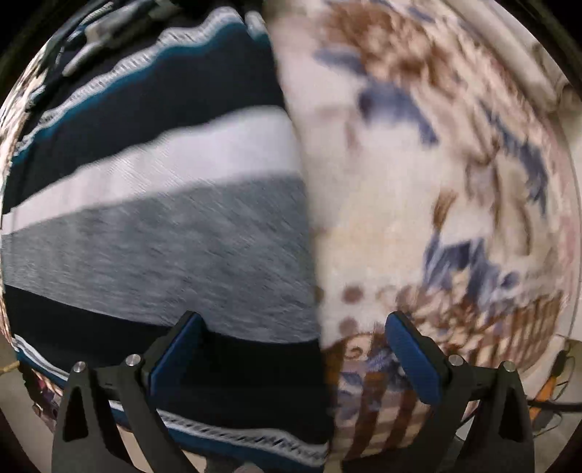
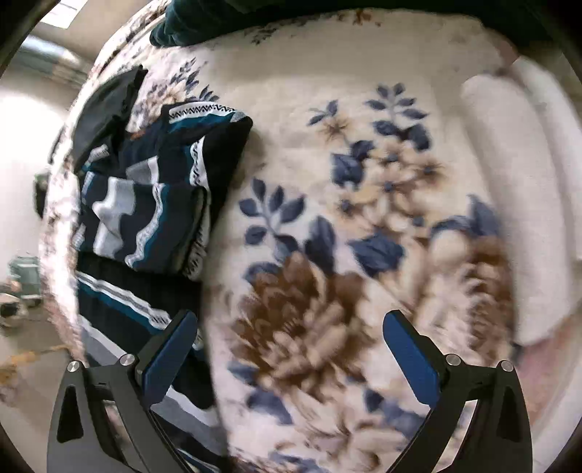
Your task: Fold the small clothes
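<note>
A small striped garment [image 1: 156, 233] in navy, white, grey and teal lies flat on a floral blanket [image 1: 418, 203], filling the left half of the left wrist view. My left gripper [image 1: 293, 327] hovers open close over the garment's right edge, nothing between its blue pads. In the right wrist view several striped garments [image 2: 152, 203] lie stacked and folded at the blanket's left edge, with a dark piece [image 2: 105, 109] behind them. My right gripper [image 2: 289, 325] is open above the blanket [image 2: 363, 218], its left finger [image 2: 171, 353] over a striped garment.
A rolled cream fold of bedding [image 2: 509, 203] runs along the right side. The blanket's left edge drops to a pale floor [image 2: 22, 371] with small objects on it. Cables [image 1: 553, 385] lie off the blanket's lower right. A dark teal sleeve [image 2: 203, 25] shows at the top.
</note>
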Available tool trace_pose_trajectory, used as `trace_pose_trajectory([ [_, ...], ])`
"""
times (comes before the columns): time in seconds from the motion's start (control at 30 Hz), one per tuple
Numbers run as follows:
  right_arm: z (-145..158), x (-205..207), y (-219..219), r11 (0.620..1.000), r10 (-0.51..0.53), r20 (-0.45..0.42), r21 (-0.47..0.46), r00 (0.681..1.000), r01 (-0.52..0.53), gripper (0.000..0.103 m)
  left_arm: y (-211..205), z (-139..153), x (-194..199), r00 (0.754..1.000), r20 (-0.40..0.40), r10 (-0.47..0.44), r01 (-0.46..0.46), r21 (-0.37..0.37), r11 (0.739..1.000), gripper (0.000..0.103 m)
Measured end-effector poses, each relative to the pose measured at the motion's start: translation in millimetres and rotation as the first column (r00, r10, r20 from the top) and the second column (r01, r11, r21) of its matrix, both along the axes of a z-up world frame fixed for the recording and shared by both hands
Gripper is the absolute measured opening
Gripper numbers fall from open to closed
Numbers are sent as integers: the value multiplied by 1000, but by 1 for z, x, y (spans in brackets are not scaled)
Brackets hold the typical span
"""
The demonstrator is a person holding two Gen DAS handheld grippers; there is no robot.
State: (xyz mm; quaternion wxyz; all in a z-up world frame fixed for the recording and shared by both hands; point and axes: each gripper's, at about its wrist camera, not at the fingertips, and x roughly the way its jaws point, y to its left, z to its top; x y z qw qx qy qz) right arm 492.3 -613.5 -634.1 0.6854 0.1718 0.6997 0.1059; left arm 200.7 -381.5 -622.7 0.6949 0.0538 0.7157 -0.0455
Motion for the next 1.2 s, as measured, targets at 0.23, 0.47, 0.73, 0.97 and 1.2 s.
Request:
trace_pose_trajectory([
  [0.23, -71, 67, 43, 968, 2, -19, 253, 1000, 3, 103, 10, 4, -6, 994, 102, 44, -47, 30, 998, 53],
  [0.47, -95, 91, 98, 943, 30, -21, 332, 999, -21, 89, 41, 30, -12, 978, 183, 100, -99, -17, 995, 6],
  [0.73, -51, 93, 125, 962, -8, 11, 272, 1000, 4, 21, 82, 82, -21, 954, 244, 175, -164, -64, 984, 6],
  [0.97, 23, 102, 175, 987, 19, 31, 160, 999, -23, 20, 160, 134, -21, 903, 271, 333, -301, -154, 941, 6],
  [1.2, 59, 128, 311, 997, 65, 29, 43, 997, -66, 20, 269, 130, -22, 821, 220, 527, -475, -250, 844, 6],
])
